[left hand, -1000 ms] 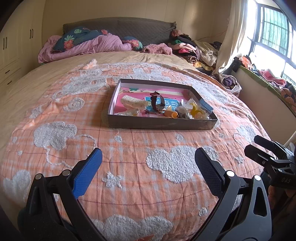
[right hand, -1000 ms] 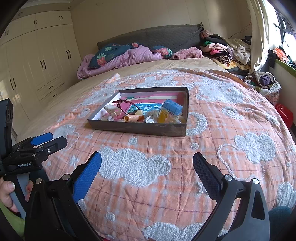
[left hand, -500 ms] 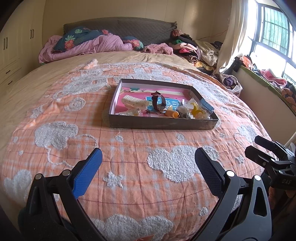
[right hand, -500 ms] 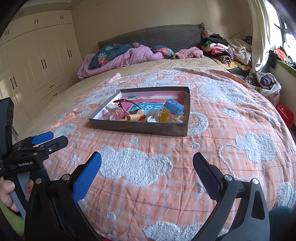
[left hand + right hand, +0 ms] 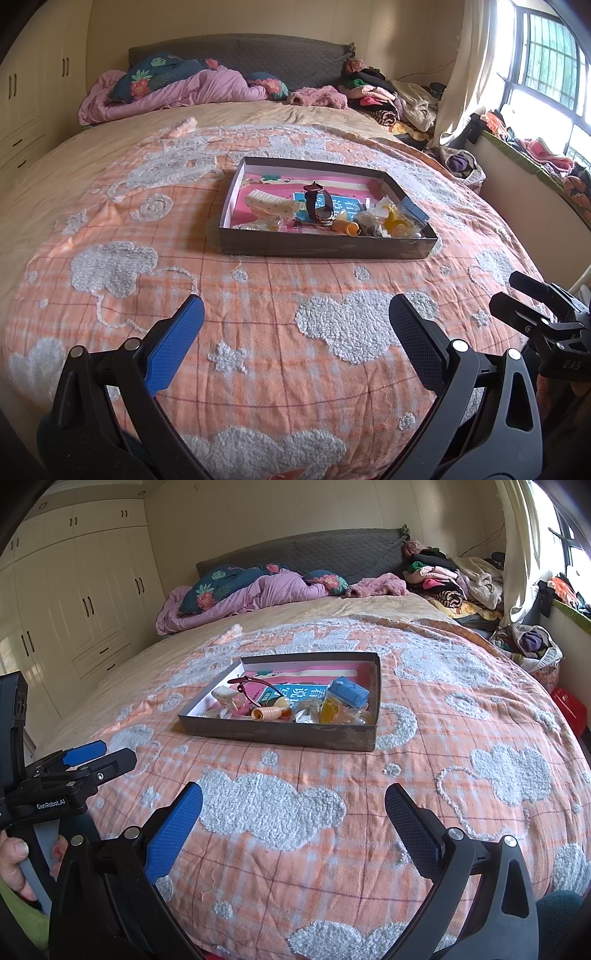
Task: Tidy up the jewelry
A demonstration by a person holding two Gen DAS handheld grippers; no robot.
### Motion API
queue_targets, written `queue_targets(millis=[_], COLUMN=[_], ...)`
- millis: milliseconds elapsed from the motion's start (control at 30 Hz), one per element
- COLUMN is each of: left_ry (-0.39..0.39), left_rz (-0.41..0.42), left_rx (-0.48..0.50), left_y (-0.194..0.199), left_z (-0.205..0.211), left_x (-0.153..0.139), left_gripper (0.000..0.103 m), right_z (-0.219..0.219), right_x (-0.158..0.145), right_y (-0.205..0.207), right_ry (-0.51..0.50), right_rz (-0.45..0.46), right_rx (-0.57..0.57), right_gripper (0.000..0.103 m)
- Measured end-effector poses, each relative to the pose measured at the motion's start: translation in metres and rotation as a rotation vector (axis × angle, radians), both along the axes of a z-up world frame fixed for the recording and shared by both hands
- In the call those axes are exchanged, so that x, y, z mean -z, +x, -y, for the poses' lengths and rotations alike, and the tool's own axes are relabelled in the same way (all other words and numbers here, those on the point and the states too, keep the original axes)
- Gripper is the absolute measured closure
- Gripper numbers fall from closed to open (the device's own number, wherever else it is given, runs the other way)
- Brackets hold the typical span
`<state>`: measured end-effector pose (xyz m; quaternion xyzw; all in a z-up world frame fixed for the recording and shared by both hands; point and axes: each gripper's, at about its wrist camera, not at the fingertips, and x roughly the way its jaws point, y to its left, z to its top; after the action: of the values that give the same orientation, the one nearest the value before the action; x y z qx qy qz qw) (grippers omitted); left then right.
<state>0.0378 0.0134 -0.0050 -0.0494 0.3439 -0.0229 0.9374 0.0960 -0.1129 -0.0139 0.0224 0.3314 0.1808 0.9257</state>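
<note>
A shallow dark box (image 5: 325, 252) (image 5: 277, 732) with a pink lining sits on the orange patterned bedspread (image 5: 258, 295). It holds a dark red watch (image 5: 317, 206) (image 5: 245, 686), a cream hair clip (image 5: 267, 205), an orange spiral hair tie (image 5: 345, 227) (image 5: 266, 713), a blue box (image 5: 347, 691) and several small plastic packets (image 5: 391, 223). My left gripper (image 5: 295, 321) is open and empty above the bedspread, well short of the box. My right gripper (image 5: 293, 803) is open and empty, also short of the box.
A pink quilt and floral pillows (image 5: 177, 88) lie at the grey headboard. Piled clothes (image 5: 388, 99) sit at the far right by the curtain and window. White wardrobes (image 5: 74, 609) stand on the left. A basket of clothes (image 5: 532, 646) stands beside the bed.
Both views have shifted slightly, so the box sits a little nearer the middle of each. Both grippers stay open and empty.
</note>
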Motion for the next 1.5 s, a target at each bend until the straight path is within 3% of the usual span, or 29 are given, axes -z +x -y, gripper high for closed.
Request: queue_targets(millis=[767, 1133, 1233, 1333, 1500], left_ry=[0.006, 0.006, -0.042, 0.001, 0.068], left_rz=[-0.007, -0.099, -0.138, -0.167, -0.237], left_rx=[-0.015, -0.105, -0.165, -0.291, -0.577], left_y=[0.000, 0.018, 0.040, 0.078, 0.165], left_z=[-0.004, -0.023, -0.054, -0.102, -0.213], left_x=[-0.001, 0.009, 0.011, 0.012, 0.037], left_gripper=[0.009, 0.009, 0.009, 0.009, 0.009], right_z=[0.001, 0.034, 0.063, 0.103, 0.183], right_x=[0.003, 0.012, 0.014, 0.018, 0.045], right_y=[0.002, 0.033, 0.056, 0.096, 0.181], right_ry=[-0.013, -0.020, -0.015, -0.033, -0.129], right_rz=[-0.003, -0.022, -0.040, -0.067, -0.159], right_rx=[0.009, 0.105, 0.184, 0.286, 0.520], right_gripper=[0.005, 0.005, 0.005, 0.005, 0.005])
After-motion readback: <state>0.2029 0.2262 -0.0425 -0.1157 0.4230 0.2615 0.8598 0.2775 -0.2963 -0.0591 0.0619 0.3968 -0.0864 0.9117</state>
